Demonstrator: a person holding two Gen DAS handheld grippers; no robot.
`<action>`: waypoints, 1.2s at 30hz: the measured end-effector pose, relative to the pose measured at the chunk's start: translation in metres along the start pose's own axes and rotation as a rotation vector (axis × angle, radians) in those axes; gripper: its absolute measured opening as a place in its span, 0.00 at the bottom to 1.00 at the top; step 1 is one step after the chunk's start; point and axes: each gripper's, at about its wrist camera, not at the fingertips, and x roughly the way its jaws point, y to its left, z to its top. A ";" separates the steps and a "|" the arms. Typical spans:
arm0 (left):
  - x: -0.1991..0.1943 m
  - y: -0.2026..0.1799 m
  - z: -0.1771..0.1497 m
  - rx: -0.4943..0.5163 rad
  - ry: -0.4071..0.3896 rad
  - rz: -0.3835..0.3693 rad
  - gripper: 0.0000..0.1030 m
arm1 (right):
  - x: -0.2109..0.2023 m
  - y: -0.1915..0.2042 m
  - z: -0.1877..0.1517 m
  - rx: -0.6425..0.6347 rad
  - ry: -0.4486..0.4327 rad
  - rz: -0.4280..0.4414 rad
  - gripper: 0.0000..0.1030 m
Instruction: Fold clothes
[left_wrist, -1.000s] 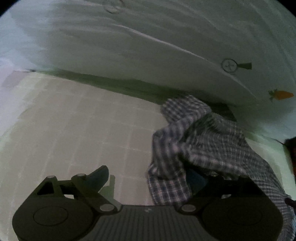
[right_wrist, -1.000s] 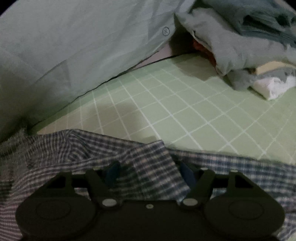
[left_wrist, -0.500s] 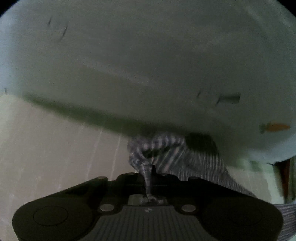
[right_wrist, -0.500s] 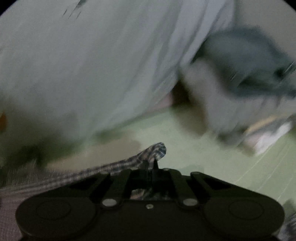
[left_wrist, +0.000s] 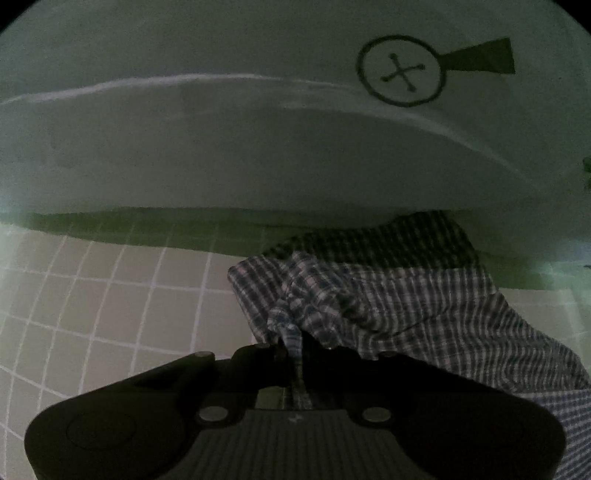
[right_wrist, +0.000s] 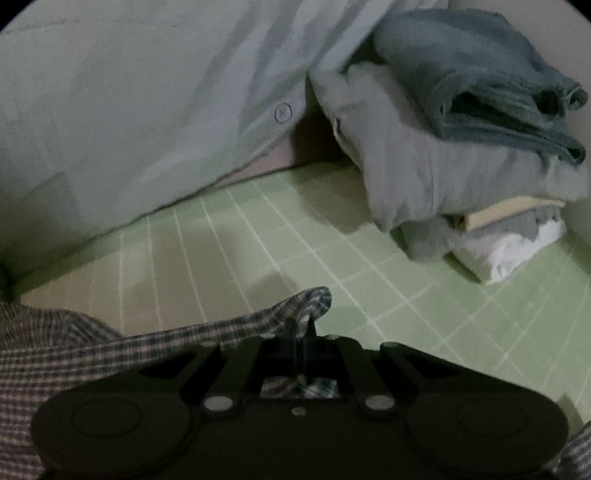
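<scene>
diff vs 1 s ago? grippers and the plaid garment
Both grippers were open over the plaid garment a second ago. Now the left gripper and the right gripper are each shut on a pinch of its cloth, which is drawn into a ridge between them. The left view sits closer to the pale bedding. Unchanged: the green grid mat and the clothes pile on it.

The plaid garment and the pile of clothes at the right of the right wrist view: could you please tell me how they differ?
The plaid garment is checked in dark and light; the pile of clothes is plain grey, blue-grey and white. The plaid garment is unfolded, bunched and pinched by the right hand-held gripper and the left hand-held gripper; the pile of clothes lies folded and stacked, untouched. Both rest on the green gridded mat.
</scene>
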 end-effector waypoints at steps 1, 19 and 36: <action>-0.001 -0.001 0.001 0.003 0.005 0.000 0.13 | 0.002 0.000 -0.002 0.002 0.006 -0.002 0.03; -0.209 0.044 -0.158 -0.168 -0.088 0.036 0.85 | -0.177 0.085 -0.087 -0.315 -0.150 0.353 0.03; -0.261 0.082 -0.310 -0.110 0.101 0.077 0.85 | -0.255 0.124 -0.259 -0.473 0.143 0.498 0.34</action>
